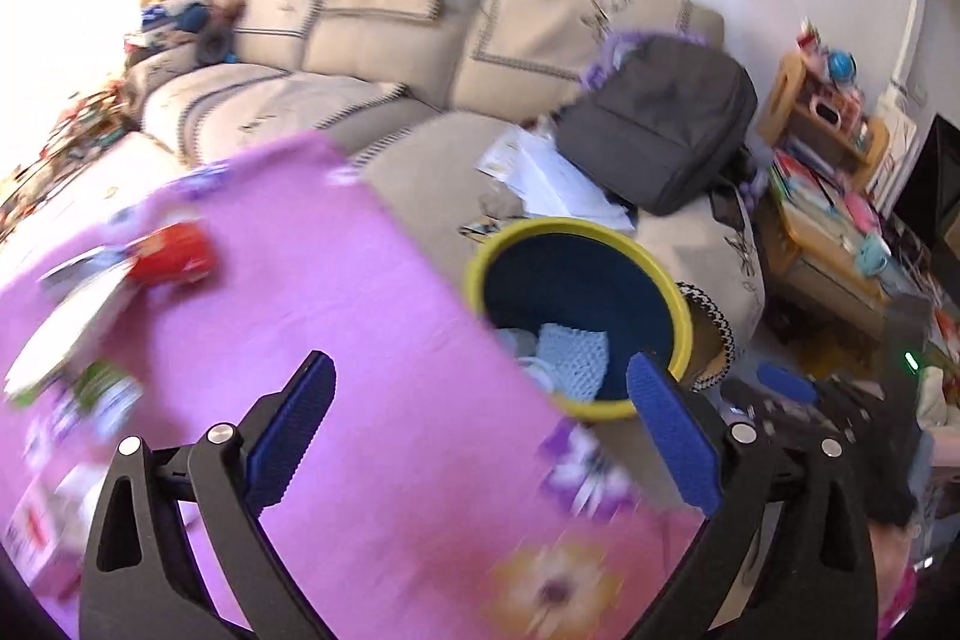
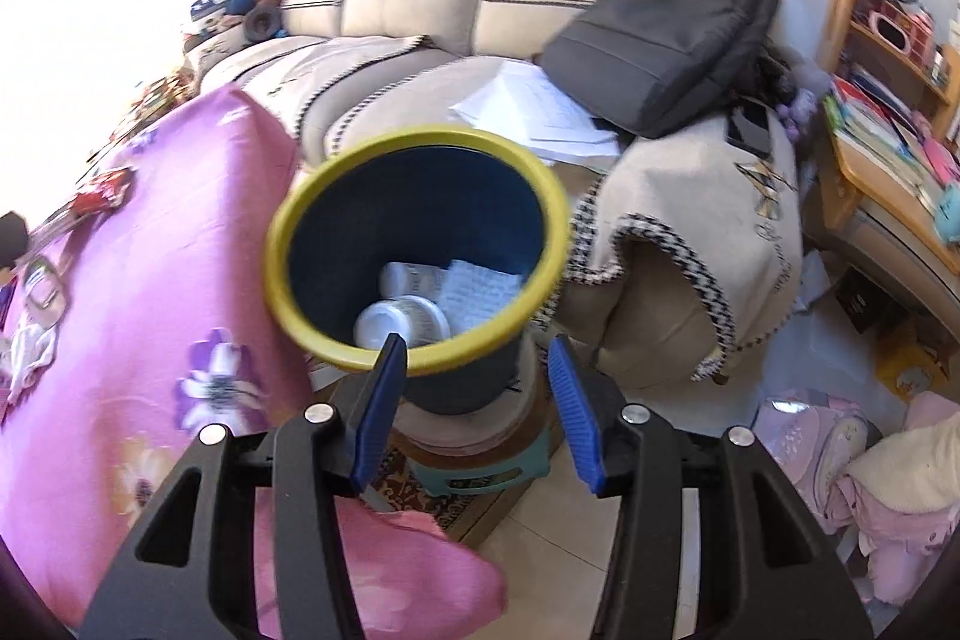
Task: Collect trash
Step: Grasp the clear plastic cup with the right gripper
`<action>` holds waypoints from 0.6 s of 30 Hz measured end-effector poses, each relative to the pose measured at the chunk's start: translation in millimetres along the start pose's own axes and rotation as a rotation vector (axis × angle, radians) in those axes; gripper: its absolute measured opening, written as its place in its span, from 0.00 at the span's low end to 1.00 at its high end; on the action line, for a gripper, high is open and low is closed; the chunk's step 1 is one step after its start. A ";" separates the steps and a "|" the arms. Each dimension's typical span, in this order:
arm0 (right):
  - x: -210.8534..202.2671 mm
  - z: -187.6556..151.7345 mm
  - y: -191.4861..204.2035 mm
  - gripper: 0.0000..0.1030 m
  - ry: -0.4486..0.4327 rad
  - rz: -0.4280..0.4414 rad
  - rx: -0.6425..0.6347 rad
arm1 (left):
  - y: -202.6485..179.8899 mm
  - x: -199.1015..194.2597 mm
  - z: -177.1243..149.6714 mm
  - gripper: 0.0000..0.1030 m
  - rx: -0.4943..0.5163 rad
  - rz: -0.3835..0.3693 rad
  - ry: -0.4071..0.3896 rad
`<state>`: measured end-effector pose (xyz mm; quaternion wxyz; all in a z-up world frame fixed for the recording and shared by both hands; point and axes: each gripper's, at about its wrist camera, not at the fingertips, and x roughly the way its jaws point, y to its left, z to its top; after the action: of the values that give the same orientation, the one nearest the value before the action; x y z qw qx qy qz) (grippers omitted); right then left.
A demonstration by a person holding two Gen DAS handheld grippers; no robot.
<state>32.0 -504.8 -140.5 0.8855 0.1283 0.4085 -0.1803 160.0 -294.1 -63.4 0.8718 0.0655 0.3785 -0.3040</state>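
A dark blue trash bin with a yellow rim point(image 1: 672, 298) stands beside the table with the pink flowered cloth point(image 1: 360, 340). In the right wrist view the bin point(image 2: 312, 220) holds white plastic cups point(image 2: 402, 319) and a crumpled paper towel point(image 2: 480, 292). My left gripper point(image 1: 480, 361) is wide open over the table's edge, with nothing between its fingers. My right gripper point(image 2: 475, 343) hovers over the bin's near rim, its jaws partly apart and holding nothing. A red wrapper point(image 1: 174, 256) and blurred papers point(image 1: 72, 316) lie on the cloth at the left.
A beige sofa point(image 1: 372, 40) behind the bin carries a grey backpack point(image 2: 660, 40) and loose white sheets point(image 2: 540, 106). The bin sits on a low stool point(image 2: 480, 466). A wooden shelf with books point(image 2: 888, 142) is at the right, and pink clothes point(image 2: 870, 460) lie on the floor.
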 end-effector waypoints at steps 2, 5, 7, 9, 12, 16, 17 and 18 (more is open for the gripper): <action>-0.9 0.0 18.1 0.46 0.000 0.027 -0.031 | 21.8 -29.4 -16.7 0.94 -0.025 0.044 -0.023; -0.4 -1.7 45.6 0.46 0.004 0.067 -0.078 | 60.3 -72.3 -43.3 0.94 -0.079 0.124 -0.052; 0.2 -3.6 70.7 0.46 0.011 0.105 -0.120 | 87.2 -99.4 -63.6 0.94 -0.127 0.188 -0.071; -0.1 -6.7 96.5 0.46 0.020 0.144 -0.164 | 114.3 -125.9 -84.2 0.94 -0.176 0.256 -0.087; -1.5 -11.2 138.1 0.46 0.037 0.215 -0.239 | 144.5 -156.5 -112.9 0.94 -0.229 0.324 -0.097; -6.5 -19.0 198.1 0.46 0.058 0.333 -0.348 | 177.3 -182.8 -139.7 0.94 -0.282 0.364 -0.091; -7.3 -19.9 210.2 0.46 0.062 0.360 -0.368 | 182.3 -186.5 -143.8 0.94 -0.289 0.372 -0.092; -7.6 -20.2 226.6 0.46 0.065 0.388 -0.397 | 187.2 -191.3 -149.3 0.94 -0.298 0.379 -0.092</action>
<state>109.8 -291.3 -129.3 0.8976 0.0339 0.4320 0.0803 74.8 0.2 -56.5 0.9296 -0.0077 0.3600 -0.0785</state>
